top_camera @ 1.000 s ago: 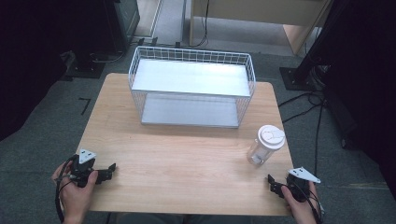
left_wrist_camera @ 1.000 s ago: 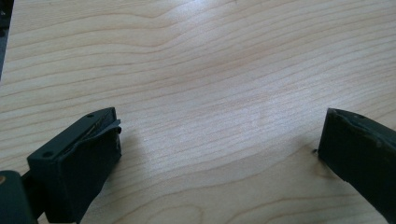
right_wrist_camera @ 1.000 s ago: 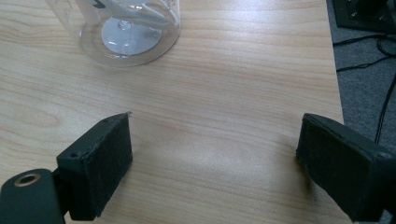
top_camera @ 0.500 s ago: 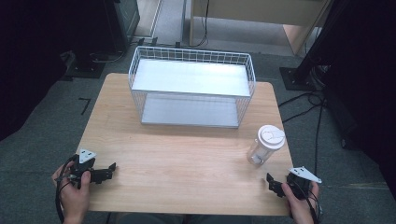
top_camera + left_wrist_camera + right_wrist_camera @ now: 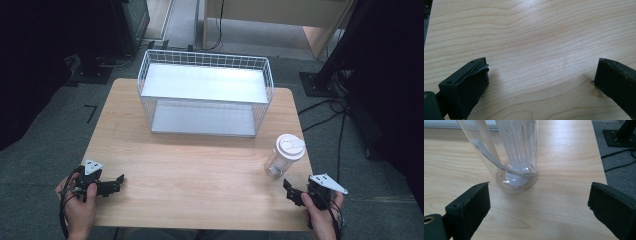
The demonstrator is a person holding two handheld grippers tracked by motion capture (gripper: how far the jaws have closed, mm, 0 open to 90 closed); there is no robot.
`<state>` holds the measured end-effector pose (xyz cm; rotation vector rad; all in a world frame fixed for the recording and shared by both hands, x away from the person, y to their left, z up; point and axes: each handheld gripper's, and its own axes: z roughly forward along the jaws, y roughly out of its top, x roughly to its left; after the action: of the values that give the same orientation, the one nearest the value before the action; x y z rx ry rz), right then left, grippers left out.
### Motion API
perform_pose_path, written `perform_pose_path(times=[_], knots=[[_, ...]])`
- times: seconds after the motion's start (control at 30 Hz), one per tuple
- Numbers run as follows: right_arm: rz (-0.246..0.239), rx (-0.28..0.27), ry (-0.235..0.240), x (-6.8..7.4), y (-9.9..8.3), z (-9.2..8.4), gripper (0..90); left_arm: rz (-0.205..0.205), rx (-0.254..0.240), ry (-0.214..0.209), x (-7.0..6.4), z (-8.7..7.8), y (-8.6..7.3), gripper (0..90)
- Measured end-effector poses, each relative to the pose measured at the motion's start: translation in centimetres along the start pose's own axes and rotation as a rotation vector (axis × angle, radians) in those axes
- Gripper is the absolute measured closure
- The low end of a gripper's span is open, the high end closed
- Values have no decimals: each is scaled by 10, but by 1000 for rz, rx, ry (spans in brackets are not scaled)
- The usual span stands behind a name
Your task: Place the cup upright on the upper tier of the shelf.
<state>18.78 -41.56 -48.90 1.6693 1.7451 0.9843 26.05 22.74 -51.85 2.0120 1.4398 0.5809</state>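
A clear plastic cup point(image 5: 280, 161) with a white lid stands upright near the table's right edge. In the right gripper view the cup point(image 5: 516, 150) is just ahead of my jaws, and a straw leans inside it. My right gripper point(image 5: 288, 189) hovers in front of it near the front right corner. Its jaws have just been opening and stand wide, with nothing between them point(image 5: 539, 197). My left gripper point(image 5: 120, 181) rests at the front left, open over bare wood point(image 5: 541, 72).
A white wire basket point(image 5: 205, 56) with a white floor stands at the back middle of the wooden table point(image 5: 200, 160). Cables and dark stands lie on the floor to the right.
My right gripper has risen slightly toward the cup and its jaws stand wider apart. The left hand, the cup and the basket have stayed put.
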Motion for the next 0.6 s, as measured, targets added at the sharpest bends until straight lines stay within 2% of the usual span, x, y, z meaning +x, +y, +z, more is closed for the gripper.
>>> perform_pose_path(times=[0.3,0.33,0.6], knots=[[4,-48,14,7,15,0,42,0,0,0,0,0,0,0],[4,-59,27,9,18,0,42,-1,0,0,0,0,0,0],[-6,-68,53,19,31,5,41,0,0,0,0,0,0,0]])
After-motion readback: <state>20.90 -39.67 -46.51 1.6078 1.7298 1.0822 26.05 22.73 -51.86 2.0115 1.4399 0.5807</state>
